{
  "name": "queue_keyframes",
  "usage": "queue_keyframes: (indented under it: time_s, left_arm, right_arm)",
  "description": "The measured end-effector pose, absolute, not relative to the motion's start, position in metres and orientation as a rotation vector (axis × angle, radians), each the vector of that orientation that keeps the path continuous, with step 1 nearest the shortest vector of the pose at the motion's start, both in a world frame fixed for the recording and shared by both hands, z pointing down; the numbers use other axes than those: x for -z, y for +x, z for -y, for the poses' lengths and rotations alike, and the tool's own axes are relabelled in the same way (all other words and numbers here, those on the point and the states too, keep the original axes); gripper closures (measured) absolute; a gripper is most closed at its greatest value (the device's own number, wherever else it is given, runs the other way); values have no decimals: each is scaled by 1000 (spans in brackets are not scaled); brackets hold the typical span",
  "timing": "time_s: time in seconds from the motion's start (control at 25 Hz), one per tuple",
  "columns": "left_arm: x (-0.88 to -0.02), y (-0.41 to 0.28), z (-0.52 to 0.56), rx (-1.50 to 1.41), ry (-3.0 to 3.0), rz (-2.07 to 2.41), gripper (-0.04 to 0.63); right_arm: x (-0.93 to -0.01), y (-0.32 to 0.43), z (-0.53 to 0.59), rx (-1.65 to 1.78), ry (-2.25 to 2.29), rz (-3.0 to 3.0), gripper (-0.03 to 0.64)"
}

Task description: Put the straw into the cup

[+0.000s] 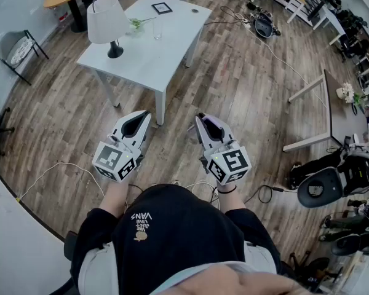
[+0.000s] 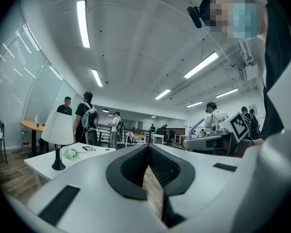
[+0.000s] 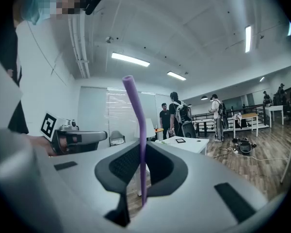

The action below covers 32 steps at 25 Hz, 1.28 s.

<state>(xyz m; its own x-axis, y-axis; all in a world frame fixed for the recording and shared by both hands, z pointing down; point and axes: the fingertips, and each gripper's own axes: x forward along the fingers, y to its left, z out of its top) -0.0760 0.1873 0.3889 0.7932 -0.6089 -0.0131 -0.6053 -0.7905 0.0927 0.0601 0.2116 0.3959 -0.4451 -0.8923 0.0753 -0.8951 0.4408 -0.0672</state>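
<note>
A purple straw (image 3: 136,115) stands upright between the jaws of my right gripper (image 3: 141,147), which is shut on it. In the head view only a purple tint of the straw (image 1: 213,123) shows on top of the right gripper (image 1: 200,117). My left gripper (image 1: 141,114) is held level beside it, and its jaws meet at the tips with nothing between them (image 2: 148,147). A clear glass cup (image 1: 157,31) stands on the white table (image 1: 172,48) well ahead of both grippers, over the wooden floor.
On the white table are a lamp with a white shade (image 1: 106,20), a flower (image 1: 137,23) and a dark framed picture (image 1: 162,7). Cables (image 1: 258,42) run over the floor. A second table (image 1: 332,112) and chairs stand at the right. People (image 2: 87,118) stand beyond the table.
</note>
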Motion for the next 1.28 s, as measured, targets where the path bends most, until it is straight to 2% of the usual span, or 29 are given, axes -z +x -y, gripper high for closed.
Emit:
queue_keyframes:
  time_s: [1.28]
  left_arm:
    - [-401, -50, -193, 39, 2858, 1034, 584]
  right_arm:
    - [-401, 79, -212, -214, 1557, 2752, 574]
